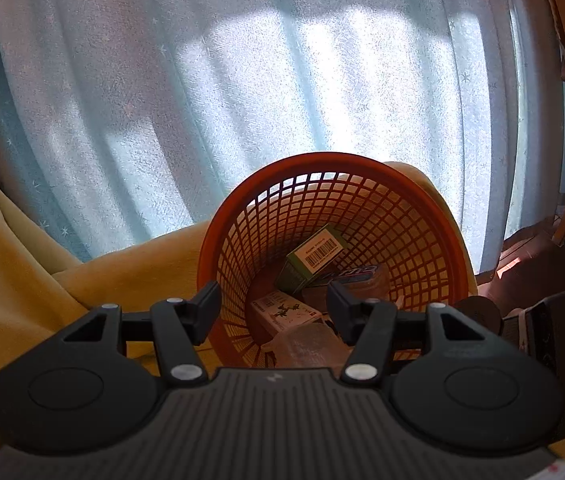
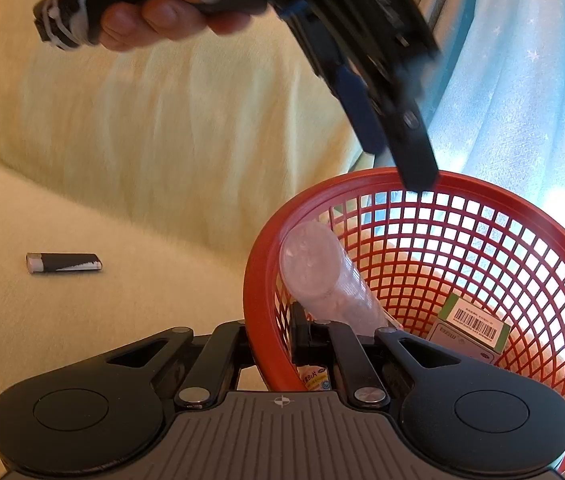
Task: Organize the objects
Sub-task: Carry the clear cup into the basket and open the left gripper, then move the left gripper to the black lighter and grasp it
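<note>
Just inside the basket [image 2: 260,280] rim, right gripper [image 2: 270,344] jaws astride it.

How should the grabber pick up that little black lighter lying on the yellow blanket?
Grip the lighter across its narrow middle, coming straight down from above. It lies flat on its long side on the soft yellow blanket, alone, away from the red basket, so the fingers would probably fit either side of its thin body.

Both wrist views look closely into the basket [image 1: 438,216].
</note>
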{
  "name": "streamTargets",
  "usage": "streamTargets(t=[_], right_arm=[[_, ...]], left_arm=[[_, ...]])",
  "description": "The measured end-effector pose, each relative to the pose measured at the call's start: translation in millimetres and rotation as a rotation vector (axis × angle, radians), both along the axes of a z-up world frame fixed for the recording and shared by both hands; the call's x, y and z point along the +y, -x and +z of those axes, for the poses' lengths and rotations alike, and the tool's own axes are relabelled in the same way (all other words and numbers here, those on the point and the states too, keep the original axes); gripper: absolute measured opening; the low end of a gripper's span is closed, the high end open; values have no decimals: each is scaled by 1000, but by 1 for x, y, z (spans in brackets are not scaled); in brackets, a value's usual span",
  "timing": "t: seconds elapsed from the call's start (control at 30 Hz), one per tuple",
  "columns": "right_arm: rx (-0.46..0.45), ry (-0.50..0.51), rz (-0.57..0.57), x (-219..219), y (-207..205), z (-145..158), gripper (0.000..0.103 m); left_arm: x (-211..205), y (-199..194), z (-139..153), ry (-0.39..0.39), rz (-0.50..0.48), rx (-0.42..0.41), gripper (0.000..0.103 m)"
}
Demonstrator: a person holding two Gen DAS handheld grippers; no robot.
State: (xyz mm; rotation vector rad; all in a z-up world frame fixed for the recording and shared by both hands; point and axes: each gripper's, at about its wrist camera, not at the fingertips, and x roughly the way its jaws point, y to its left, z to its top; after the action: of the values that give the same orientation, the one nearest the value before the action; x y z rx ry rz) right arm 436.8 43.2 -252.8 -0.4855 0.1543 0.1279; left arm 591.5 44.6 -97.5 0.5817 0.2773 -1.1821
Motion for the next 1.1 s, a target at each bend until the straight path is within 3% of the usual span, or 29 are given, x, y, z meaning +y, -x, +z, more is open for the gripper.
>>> streamTargets(t=[0.3, 0.5, 0.67, 0.8, 1.1], right_arm=[[4, 8, 7, -3, 0, -1, 3], [5, 13, 9, -4, 1, -2, 3], [16, 20, 10, -4, 3, -2, 3], [30, 30, 10, -4, 2, 0, 3], [69, 153, 44, -4, 3, 2, 2]], left_arm=[[63, 7, -4, -49, 79, 8, 54], [112, 4, -34, -148, 196, 33, 54], [147, -9, -64, -194, 348, 104, 54], [156, -13, -84, -227, 405, 152, 54], [154, -20, -125, -268, 461, 219, 53]])
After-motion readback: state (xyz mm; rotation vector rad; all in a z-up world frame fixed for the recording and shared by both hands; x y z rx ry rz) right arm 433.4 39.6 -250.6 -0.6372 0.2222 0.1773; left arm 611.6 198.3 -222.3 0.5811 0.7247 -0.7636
